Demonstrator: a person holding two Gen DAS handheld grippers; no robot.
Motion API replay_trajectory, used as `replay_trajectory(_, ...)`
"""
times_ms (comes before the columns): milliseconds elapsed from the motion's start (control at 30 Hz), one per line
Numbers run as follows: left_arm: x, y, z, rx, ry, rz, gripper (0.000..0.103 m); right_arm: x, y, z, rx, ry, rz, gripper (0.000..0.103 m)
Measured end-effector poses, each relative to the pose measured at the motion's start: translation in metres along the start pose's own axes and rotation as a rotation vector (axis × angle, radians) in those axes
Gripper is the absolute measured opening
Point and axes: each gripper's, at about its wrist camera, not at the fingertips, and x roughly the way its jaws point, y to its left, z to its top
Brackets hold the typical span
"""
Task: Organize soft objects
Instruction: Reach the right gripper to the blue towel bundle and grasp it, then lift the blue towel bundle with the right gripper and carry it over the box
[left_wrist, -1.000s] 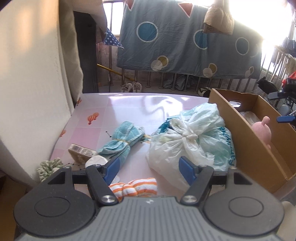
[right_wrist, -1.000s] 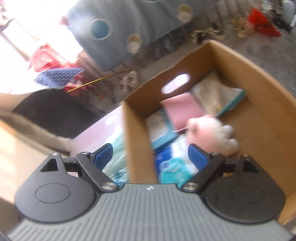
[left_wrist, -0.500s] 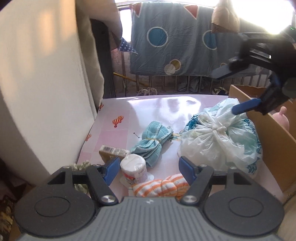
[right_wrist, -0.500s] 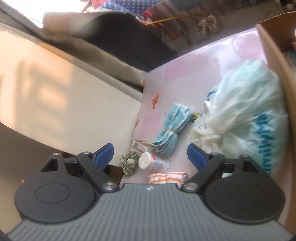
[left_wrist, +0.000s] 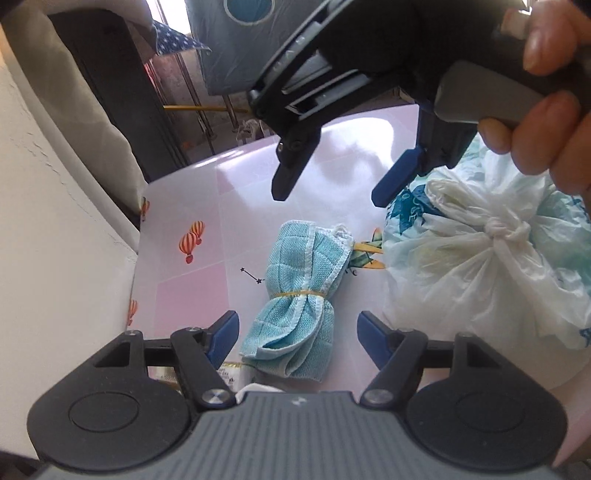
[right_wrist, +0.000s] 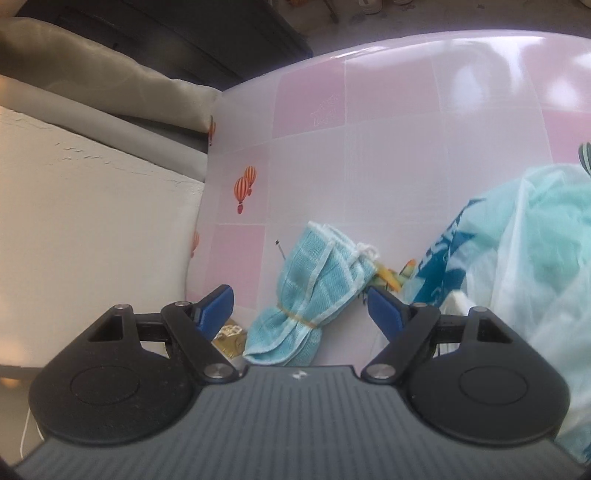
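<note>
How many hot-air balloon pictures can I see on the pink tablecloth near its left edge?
3 show whole on the pink checked tablecloth: a pair of orange striped balloons left of the light blue tied towel, and one at the edge. Others are cut off.

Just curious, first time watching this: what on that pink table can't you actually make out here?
- Gold-printed packet: both views, mostly behind the tongs' bodies.
- White item: left view, only a sliver above the body.
- Knotted plastic bag: contents hidden by the plastic; cut off at the right edge.

Towel (left_wrist: 299, 291) woven terry cloth; bag (left_wrist: 487, 266) thin crinkly plastic; tabletop (right_wrist: 388, 147) glossy.
</note>
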Motion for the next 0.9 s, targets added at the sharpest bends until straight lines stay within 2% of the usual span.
replay_trajectory(233,0.052,0.004,0.018,-0.018,0.189,-0.015,0.069,0.056,-0.003,0.021,-0.045,0.093,-0.082,0.08)
replay_trajectory(333,0.066,0.005,0.019,-0.021,0.254,-0.018,0.068,0.071,-0.007,0.02,-0.048,0.118,-0.064,0.078)
replay_trajectory(400,0.073,0.004,0.019,-0.013,0.276,0.004,0.062,0.073,-0.008,0.017,-0.053,0.111,-0.055,0.074)
replay_trajectory(467,0.073,0.006,0.019,-0.021,0.281,0.011,0.055,0.072,-0.008,0.015,-0.064,0.101,-0.049,0.059)
replay_trajectory(500,0.072,0.008,0.02,-0.028,0.282,0.013,0.051,0.072,-0.011,0.014,-0.055,0.099,-0.048,0.048)
replay_trajectory(533,0.072,0.009,0.02,-0.03,0.287,0.025,0.041,0.071,-0.013,0.014,-0.049,0.094,-0.043,0.042)
replay_trajectory(633,0.068,0.012,0.021,-0.048,0.278,0.035,0.029,0.072,-0.016,0.014,-0.021,0.074,-0.017,0.027)
replay_trajectory(733,0.053,0.014,0.025,-0.074,0.247,0.044,0.022,0.06,-0.014,0.013,-0.002,0.034,0.033,0.022)
replay_trajectory(900,0.006,0.015,0.04,-0.114,0.137,0.058,0.022,0.01,0.002,0.008,-0.038,-0.061,0.111,0.021)
